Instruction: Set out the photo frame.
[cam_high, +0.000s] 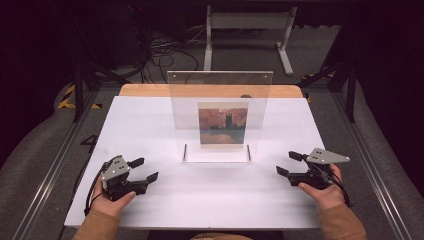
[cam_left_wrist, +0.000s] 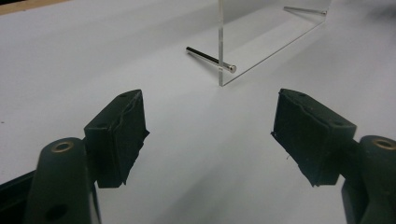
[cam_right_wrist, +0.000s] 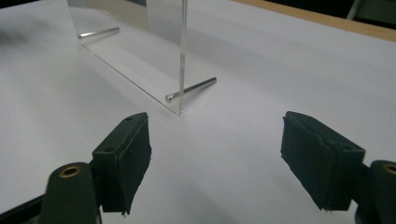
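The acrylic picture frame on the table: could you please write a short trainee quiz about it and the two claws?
1. True or false: the left claw grips the acrylic frame.
2. What keeps the frame upright? A) metal pins through its base B) a wooden block C) tape
3. Fill in: the painting print stands in the frame's ____ half.

Key
1. False: both the left claw and the right claw are open, resting on the white table, apart from the frame.
2. A
3. lower
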